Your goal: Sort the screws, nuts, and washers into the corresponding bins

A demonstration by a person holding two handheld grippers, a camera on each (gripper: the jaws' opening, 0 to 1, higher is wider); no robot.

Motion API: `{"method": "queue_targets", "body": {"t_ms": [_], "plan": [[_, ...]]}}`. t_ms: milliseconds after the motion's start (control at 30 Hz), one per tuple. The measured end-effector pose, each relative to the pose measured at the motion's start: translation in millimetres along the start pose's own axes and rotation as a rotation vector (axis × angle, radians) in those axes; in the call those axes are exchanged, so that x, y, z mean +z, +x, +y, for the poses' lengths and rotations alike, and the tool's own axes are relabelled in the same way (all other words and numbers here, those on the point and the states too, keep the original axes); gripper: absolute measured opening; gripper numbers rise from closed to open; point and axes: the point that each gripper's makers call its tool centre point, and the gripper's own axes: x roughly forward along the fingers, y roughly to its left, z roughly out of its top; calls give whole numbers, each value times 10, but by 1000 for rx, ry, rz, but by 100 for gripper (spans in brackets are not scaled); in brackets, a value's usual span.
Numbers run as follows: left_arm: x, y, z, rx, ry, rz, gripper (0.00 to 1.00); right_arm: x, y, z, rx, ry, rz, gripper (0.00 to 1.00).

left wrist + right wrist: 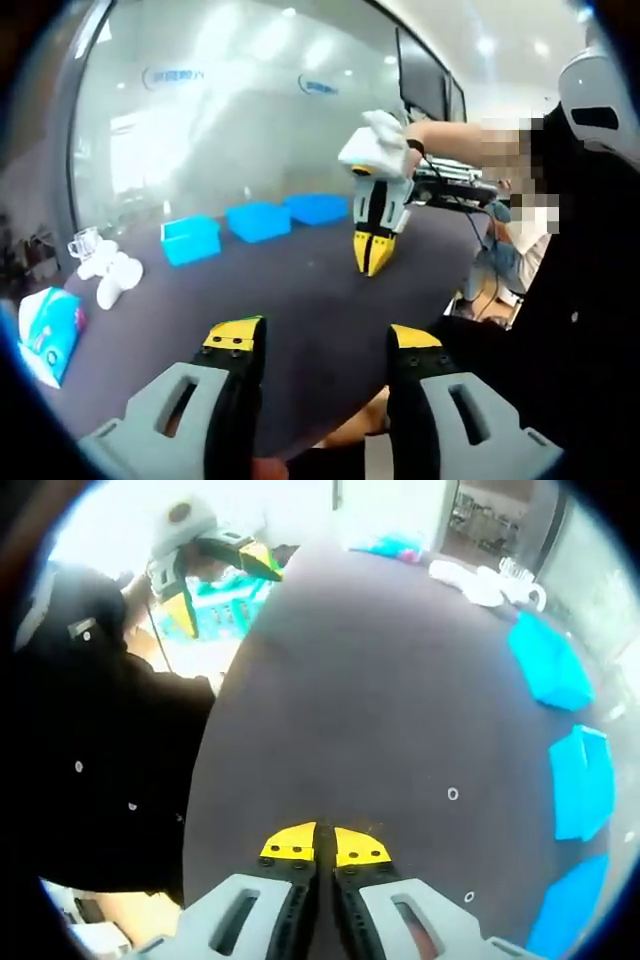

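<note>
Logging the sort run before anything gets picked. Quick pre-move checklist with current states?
1. Left gripper open, nothing between its jaws: ok.
2. Right gripper shut, tips together above the dark table; must open before a pick: not ok.
3. Parts to sort located: two small rings on the table ahead of the right gripper; nut or washer: cannot tell.
4. Three blue bins in a row along the table's far edge, unobstructed: ok.
5. Bin contents or labels: cannot tell.
6. Screws on the table: cannot tell.
</note>
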Motion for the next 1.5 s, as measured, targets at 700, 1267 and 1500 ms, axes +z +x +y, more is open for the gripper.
{"method": "queue_targets", "body": {"t_ms": [700,1267,1500], "plan": [[253,-57,172,89,-14,-93,45,99,-945,-194,-465,357,-686,2],[345,-94,337,150,-37,-130,45,24,-1602,-531,-938,553,-1013,2],[357,-103,336,154,-39,-133,45,231,-1643,-849,-929,518,-1008,2]]}}
